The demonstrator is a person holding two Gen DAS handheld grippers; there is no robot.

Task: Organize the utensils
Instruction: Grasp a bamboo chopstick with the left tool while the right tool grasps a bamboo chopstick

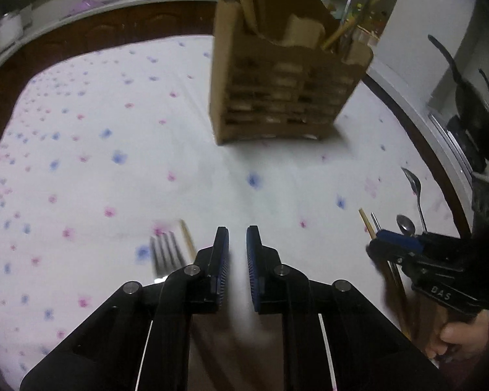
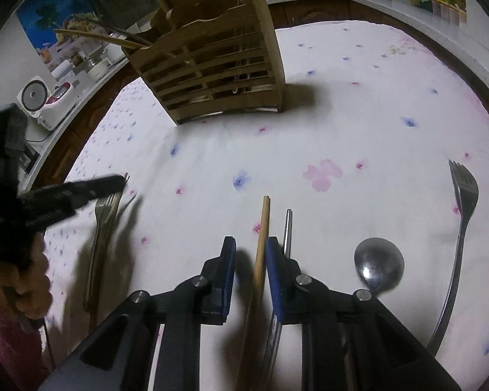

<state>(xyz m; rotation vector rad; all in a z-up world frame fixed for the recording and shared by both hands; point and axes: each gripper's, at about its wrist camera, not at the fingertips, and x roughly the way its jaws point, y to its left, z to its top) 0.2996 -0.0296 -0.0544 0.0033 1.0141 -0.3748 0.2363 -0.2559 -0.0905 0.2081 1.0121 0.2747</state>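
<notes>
Wooden chopstick [image 2: 261, 254] lies on the table's floral cloth [image 2: 358, 104] near its front edge, passing between the spread fingers of the right hand-held gripper [image 2: 250, 247]; contact not discernible. Metal chopstick [image 2: 288, 228] just beside it, then spoon [image 2: 378, 265] and fork [image 2: 461, 215] toward the right edge. Left hand-held gripper [image 1: 237, 238] narrowly parted, holding nothing, above a second fork [image 1: 166, 254]. Slatted wooden utensil holder [image 2: 218, 75] stands toward the far edge.
</notes>
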